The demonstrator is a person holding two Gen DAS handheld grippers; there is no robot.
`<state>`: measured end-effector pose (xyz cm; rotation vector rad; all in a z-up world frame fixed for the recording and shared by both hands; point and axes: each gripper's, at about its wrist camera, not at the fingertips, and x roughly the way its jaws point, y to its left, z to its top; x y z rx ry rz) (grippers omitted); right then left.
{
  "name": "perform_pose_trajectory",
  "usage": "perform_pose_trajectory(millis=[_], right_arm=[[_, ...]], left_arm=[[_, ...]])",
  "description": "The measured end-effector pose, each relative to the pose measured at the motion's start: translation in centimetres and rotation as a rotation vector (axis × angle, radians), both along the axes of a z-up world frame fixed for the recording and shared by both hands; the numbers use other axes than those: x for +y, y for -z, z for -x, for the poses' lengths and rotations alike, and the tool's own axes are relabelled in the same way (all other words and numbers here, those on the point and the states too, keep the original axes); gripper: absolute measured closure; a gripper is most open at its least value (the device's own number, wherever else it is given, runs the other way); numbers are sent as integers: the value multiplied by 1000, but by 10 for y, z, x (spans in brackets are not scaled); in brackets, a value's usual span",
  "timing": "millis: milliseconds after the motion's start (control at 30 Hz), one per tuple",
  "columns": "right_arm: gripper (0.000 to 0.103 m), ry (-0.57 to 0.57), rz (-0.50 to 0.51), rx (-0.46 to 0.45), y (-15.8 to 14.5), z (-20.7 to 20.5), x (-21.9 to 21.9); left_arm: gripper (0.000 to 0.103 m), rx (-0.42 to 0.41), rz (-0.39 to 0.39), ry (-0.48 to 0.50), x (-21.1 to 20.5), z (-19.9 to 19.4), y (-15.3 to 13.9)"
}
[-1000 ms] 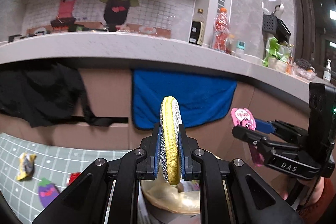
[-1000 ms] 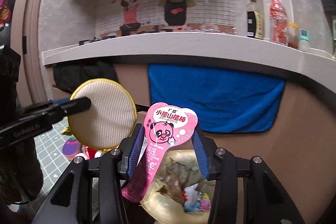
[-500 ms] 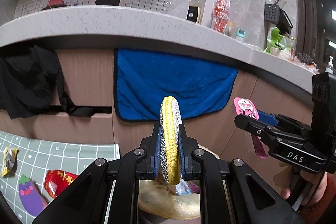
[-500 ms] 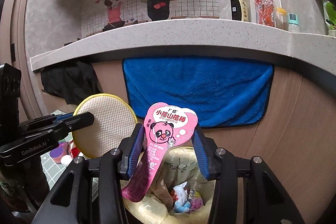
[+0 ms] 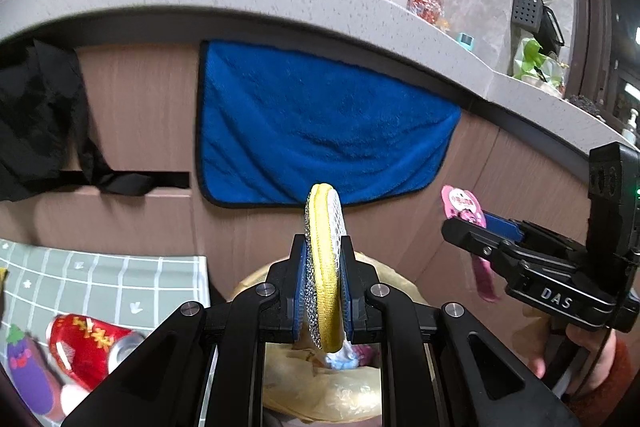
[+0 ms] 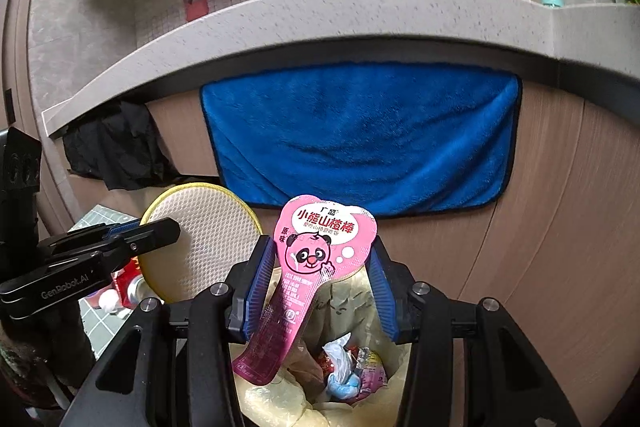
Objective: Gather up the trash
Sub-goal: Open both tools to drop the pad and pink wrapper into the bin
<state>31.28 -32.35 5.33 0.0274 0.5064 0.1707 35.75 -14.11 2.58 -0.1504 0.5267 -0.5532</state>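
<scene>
Grey stone counter [image 6: 360,15] ran across the far side, wood cabinet front below it. Blue towel [image 6: 360,139] hung flat on that front, black cloth [image 6: 116,151] hung left of it. Bin with a yellowish bag liner [image 6: 280,399] stood near, under both grippers, wrappers and crumpled bits already inside. Grey grid mat [image 5: 100,279] lay on the floor at left, with a red can [image 5: 88,347] on its side and a purple eggplant toy [image 5: 28,371] beside it.

Left gripper [image 5: 323,291] was pinching a round yellow-rimmed scrub pad [image 5: 322,267] edge-on, pads pressed tight on both faces, over the bin's left side. In the right view the pad [image 6: 200,243] showed its white mesh face.

Right gripper [image 6: 320,287] was above the bin opening, jaws spreading. Pink panda snack wrapper [image 6: 316,259] sat between them, tilted, leaning on the left blue pad, clear gap to the right pad, tail hanging down toward the bin.
</scene>
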Motion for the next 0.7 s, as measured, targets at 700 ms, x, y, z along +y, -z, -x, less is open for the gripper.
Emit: perform_pose_trajectory(millis=[700], right_arm=[[44, 6, -21, 39, 25, 11, 25]], left_arm=[[47, 105, -20, -233, 129, 14, 27]])
